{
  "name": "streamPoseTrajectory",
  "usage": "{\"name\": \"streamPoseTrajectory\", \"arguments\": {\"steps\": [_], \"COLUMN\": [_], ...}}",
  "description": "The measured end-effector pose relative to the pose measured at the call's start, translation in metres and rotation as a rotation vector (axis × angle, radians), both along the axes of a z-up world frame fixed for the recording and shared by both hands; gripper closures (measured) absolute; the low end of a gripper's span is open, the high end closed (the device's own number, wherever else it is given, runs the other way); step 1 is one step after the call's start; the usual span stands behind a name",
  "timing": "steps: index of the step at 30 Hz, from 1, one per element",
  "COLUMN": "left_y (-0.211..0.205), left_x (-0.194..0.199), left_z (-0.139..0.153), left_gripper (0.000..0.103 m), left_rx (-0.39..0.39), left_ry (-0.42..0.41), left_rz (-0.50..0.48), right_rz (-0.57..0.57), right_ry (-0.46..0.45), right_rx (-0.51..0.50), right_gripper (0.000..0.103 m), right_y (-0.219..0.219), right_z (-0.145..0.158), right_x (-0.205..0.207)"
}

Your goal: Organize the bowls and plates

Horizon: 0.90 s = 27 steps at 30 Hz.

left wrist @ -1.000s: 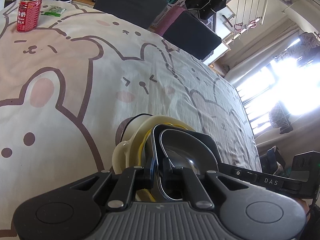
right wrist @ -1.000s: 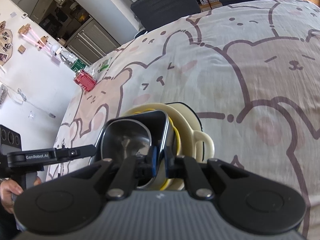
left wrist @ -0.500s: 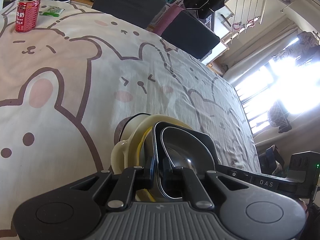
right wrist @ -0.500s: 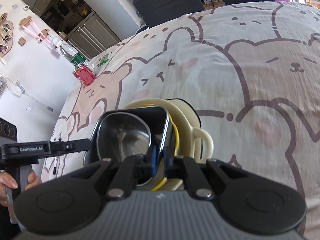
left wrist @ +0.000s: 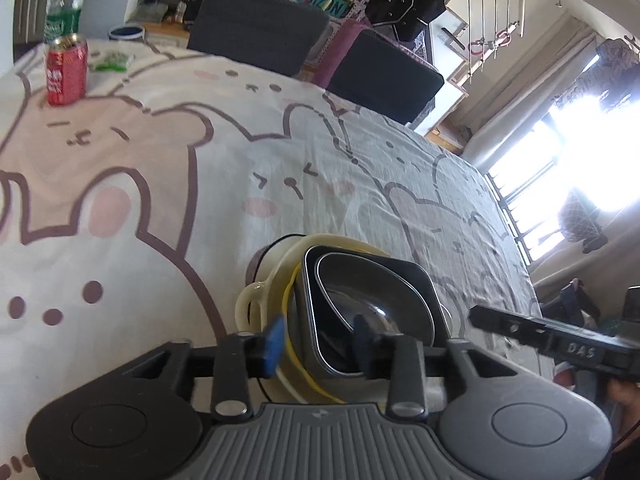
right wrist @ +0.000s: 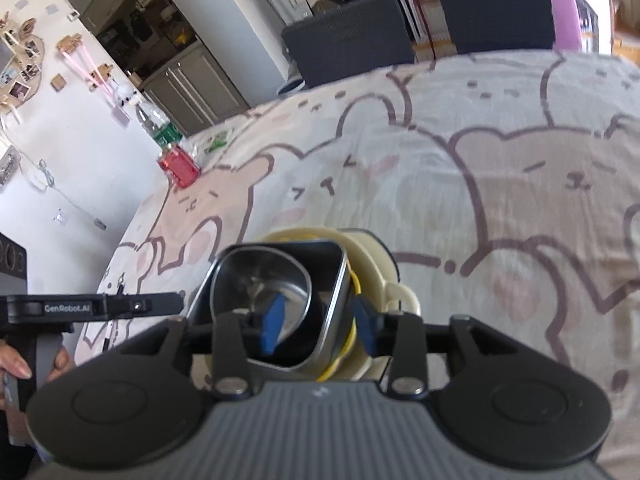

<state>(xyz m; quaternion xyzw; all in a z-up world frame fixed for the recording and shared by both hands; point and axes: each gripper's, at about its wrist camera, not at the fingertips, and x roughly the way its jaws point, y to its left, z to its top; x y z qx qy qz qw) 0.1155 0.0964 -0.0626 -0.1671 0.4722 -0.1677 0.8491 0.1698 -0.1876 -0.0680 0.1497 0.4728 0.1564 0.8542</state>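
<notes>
A square steel dish (left wrist: 360, 284) (right wrist: 260, 276) sits on top of a stack, nested in a yellow-rimmed bowl inside a cream bowl with a loop handle (left wrist: 250, 300) (right wrist: 400, 292). The stack rests on the cartoon-print tablecloth (left wrist: 160, 168). My left gripper (left wrist: 318, 340) straddles the dish's near rim; its jaws are opening and the pads stand off the metal. From the opposite side, my right gripper (right wrist: 318, 324) straddles the other rim, jaws opening too, pads clear of it. Each gripper's finger (left wrist: 520, 330) (right wrist: 120, 306) shows sideways in the other's view.
A red can (left wrist: 66, 70) (right wrist: 180, 164), a green-labelled bottle (left wrist: 64, 4) and a green packet (left wrist: 110, 60) stand at the far corner of the table. Two dark chairs (left wrist: 256, 24) (left wrist: 384, 72) line the far edge. A hand (right wrist: 16, 364) holds the left gripper's handle.
Both grippers were shut on the steel dish's rims; now both sets of jaws have spread and let go. Both views have lifted and pulled back slightly from the stack.
</notes>
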Motion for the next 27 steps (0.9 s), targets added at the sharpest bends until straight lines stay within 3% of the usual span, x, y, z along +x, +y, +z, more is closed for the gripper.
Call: {"name": "streamPoseTrajectory", "arguments": {"steps": [1, 3, 5, 9, 17, 27], "left_y": [0.0, 0.0, -0.001, -0.008, -0.025, -0.025], "left_x": [-0.004, -0.016, -0.029, -0.058, -0.114, -0.163], "left_z": [0.004, 0.014, 0.024, 0.038, 0.077, 0.083], "left_gripper": [0.047, 0.024, 0.015, 0.003, 0.0, 0.0], "left_rx": [0.012, 0.044, 0.073, 0.116, 0.2, 0.195], "left_ry": [-0.012, -0.054, -0.094, -0.153, -0.282, -0.436], "left_rz": [0.006, 0.023, 0.038, 0.072, 0.082, 0.07], "right_rz": [-0.005, -0.015, -0.026, -0.044, -0.095, -0.111], "right_ry": [-0.023, -0.065, -0.1, -0.149, -0.338, -0.477], "right_rx": [-0.014, -0.045, -0.063, -0.107, -0.161, -0.181], "right_gripper": [0.05, 0.041, 0.03, 0.022, 0.001, 0.0], "right_y": [-0.002, -0.003, -0.006, -0.009, -0.015, -0.004], "right_z": [0.005, 0.013, 0.019, 0.032, 0.068, 0.087], "right_x": [-0.004, -0.012, -0.02, -0.041, -0.104, -0.168]}}
